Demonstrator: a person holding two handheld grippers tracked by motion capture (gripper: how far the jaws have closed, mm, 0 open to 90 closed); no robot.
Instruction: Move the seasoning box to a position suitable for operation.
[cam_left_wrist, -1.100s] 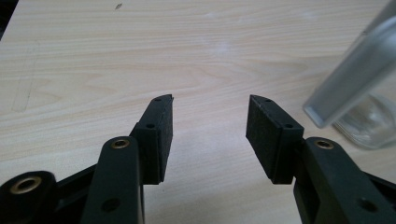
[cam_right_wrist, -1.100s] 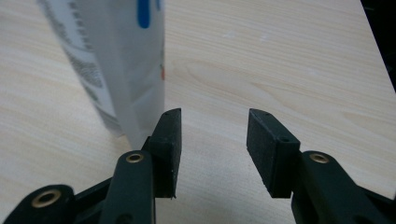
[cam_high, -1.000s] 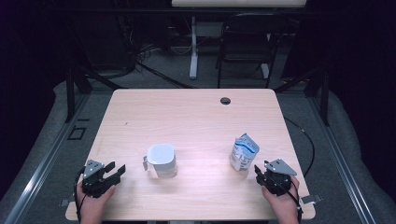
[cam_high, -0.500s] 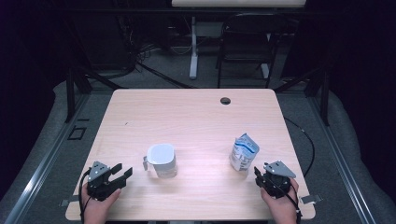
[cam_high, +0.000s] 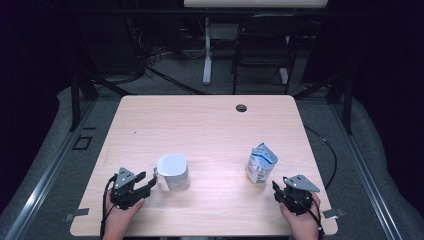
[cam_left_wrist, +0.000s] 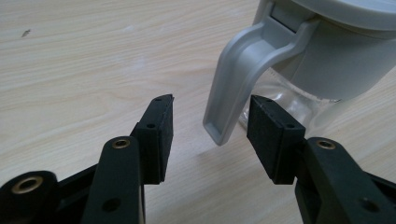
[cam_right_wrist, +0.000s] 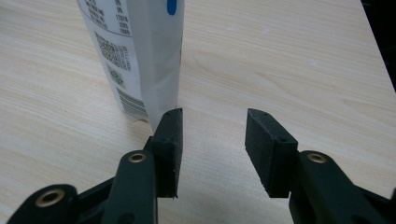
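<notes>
Pitcher (cam_high: 174, 171) handle (cam_left_wrist: 243, 79) sits between the open, empty left gripper (cam_left_wrist: 210, 122). Right gripper (cam_right_wrist: 212, 126) gapes empty beside the pouch (cam_right_wrist: 135, 56).

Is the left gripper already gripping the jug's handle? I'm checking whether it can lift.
Apart. In the left gripper view, the handle hangs between the open pads of the left gripper with table visible on both sides.

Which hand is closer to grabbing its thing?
Probably the left. The left gripper has its open jaws on either side of the jug's handle. The right gripper is open beside the pouch, nothing between its jaws.
</notes>
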